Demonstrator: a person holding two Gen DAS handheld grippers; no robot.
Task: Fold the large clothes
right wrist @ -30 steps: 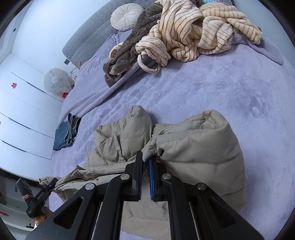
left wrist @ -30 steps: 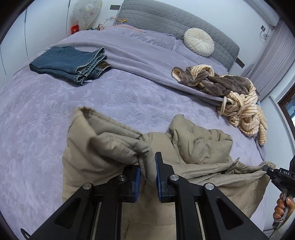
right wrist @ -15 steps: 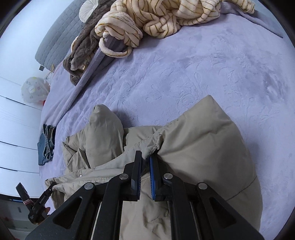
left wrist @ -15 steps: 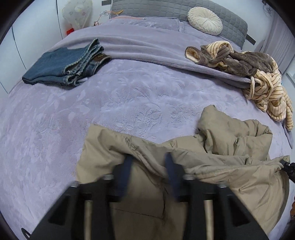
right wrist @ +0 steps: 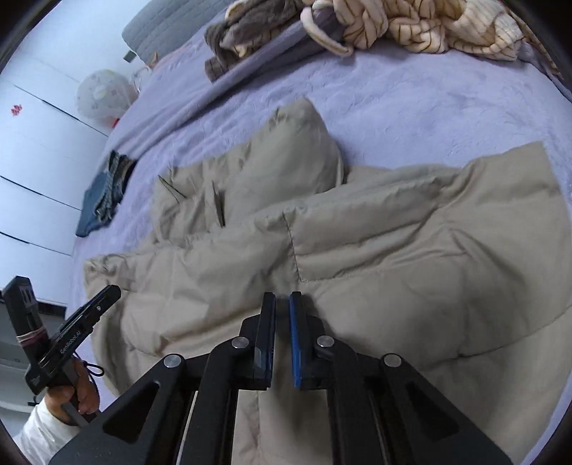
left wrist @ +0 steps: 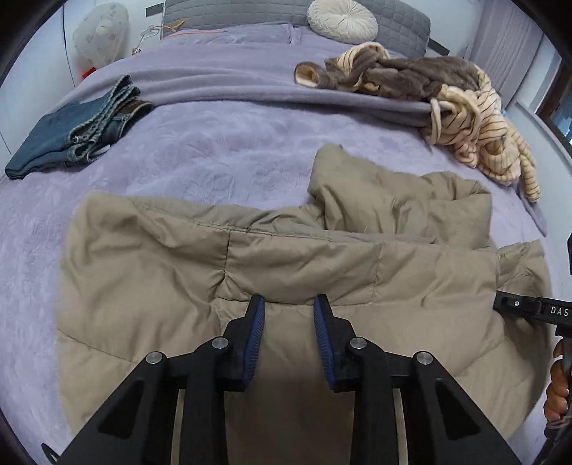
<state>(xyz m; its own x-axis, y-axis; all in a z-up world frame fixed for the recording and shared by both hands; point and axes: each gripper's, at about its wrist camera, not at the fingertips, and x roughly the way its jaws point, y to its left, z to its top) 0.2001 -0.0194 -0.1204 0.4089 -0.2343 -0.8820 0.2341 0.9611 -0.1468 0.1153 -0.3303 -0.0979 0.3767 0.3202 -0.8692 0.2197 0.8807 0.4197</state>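
Note:
A large tan padded jacket (left wrist: 286, 257) lies spread flat on the purple bed, also seen in the right wrist view (right wrist: 357, 229). My left gripper (left wrist: 289, 304) is open and empty, its fingers just above the folded edge of the jacket. My right gripper (right wrist: 282, 298) has its jaws slightly apart with nothing between them, hovering over the jacket's near edge. The right gripper's body shows at the right edge of the left wrist view (left wrist: 536, 311); the left gripper shows at the lower left of the right wrist view (right wrist: 71, 332).
Folded blue jeans (left wrist: 75, 132) lie at the bed's left. A heap of brown and striped cream clothes (left wrist: 447, 103) lies at the back right. A round cream cushion (left wrist: 341, 19) rests by the grey headboard. The purple bedspread (left wrist: 214, 143) stretches beyond the jacket.
Both grippers have let go of the jacket folds they were pinching. The lifted parts have dropped and the jacket now lies flatter. Both grippers have drawn back toward the near edge.

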